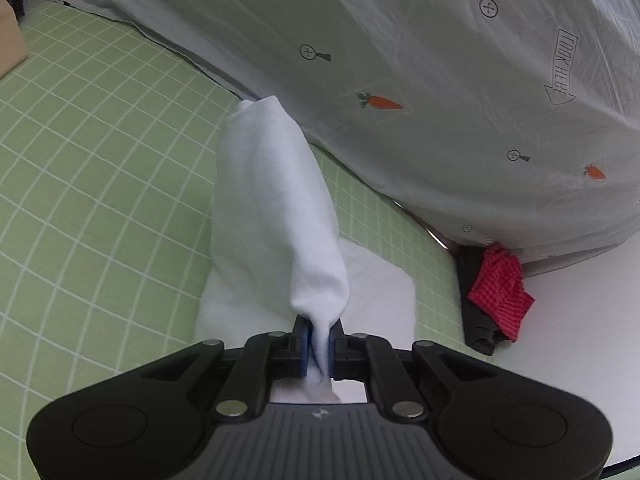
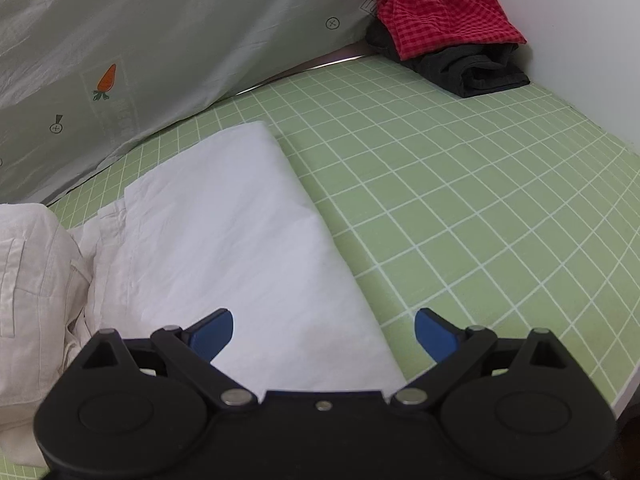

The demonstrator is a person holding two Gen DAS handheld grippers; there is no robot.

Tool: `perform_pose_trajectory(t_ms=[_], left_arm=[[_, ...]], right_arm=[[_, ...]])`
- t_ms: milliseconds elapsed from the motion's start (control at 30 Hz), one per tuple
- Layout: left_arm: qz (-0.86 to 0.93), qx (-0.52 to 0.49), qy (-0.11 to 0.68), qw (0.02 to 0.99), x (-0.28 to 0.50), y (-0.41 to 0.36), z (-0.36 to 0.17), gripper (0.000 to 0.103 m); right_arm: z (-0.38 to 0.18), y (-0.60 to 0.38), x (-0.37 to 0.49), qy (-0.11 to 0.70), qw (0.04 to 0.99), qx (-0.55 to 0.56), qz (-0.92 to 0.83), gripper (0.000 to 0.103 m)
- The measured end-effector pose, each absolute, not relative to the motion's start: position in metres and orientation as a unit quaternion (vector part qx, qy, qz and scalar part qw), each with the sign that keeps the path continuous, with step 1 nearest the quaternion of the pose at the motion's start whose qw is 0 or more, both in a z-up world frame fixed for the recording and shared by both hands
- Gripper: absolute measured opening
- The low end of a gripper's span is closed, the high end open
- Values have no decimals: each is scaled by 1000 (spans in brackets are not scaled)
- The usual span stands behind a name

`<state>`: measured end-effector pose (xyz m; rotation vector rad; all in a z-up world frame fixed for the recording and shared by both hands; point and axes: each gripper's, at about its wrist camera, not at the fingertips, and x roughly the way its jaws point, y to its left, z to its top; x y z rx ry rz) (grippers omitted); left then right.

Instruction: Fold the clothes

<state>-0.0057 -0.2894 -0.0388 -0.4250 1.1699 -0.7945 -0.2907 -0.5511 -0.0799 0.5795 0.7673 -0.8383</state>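
Left gripper (image 1: 319, 344) pinching lifted white garment (image 1: 276, 208) — right gripper (image 2: 324, 334) spread above it.

Bedroom in a home: green white-gridded bed sheet (image 2: 460, 184); pale carrot-print cotton quilt (image 1: 440, 80) along its far edge; folded red-checked and black clothes (image 2: 448, 40) in the corner.

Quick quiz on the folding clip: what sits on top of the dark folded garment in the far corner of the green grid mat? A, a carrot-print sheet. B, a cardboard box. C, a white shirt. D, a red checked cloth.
D: in the right wrist view a red checked cloth lies on top of the dark folded garment in the corner of the green grid mat.
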Motion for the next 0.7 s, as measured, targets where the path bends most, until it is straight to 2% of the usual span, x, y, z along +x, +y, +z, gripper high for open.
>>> perform_pose_trajectory(t_ms=[133, 433, 700], left_arm=[[-377, -204, 546, 719, -17, -334, -51, 9], [-356, -247, 630, 644, -14, -421, -126, 10], [-316, -282, 676, 603, -7, -438, -168, 14]], right_arm=[[-79, -579, -301, 352, 802, 277, -395, 98], [-95, -658, -299, 364, 791, 284, -401, 98], [-110, -690, -266, 389, 795, 283, -369, 98]])
